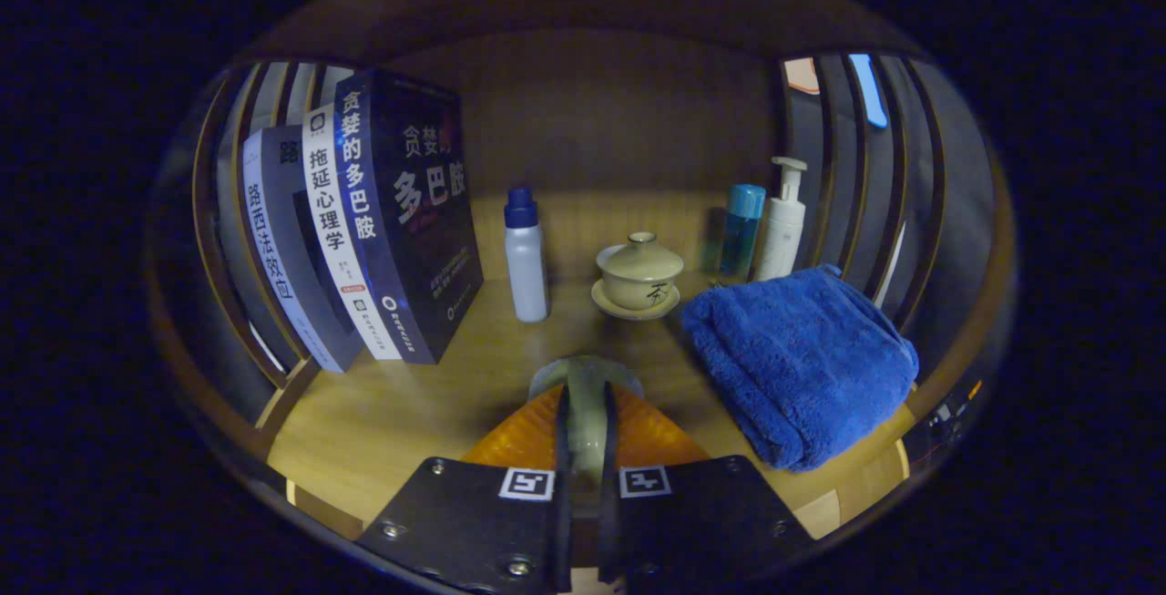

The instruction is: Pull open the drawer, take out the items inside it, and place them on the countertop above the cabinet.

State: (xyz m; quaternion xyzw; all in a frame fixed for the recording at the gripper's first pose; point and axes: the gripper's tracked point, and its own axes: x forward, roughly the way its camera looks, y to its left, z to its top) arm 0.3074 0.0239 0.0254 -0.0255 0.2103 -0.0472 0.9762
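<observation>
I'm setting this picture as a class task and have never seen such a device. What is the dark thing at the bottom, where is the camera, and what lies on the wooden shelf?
The camera rides on a handheld gripper, a two-finger tool a person carries, and looks forward along its fingers. The dark plates at the bottom are the gripper's body. The fingers stand nearly together, pinching a thin pale greenish piece; what that piece is I cannot tell.

Beyond the fingers lies a wooden countertop with slatted sides. On it stand leaning books, a small white bottle with a blue cap, a lidded tea bowl on a saucer, a blue bottle and a white pump bottle. A folded blue towel lies beside the fingers, below the two bottles.
</observation>
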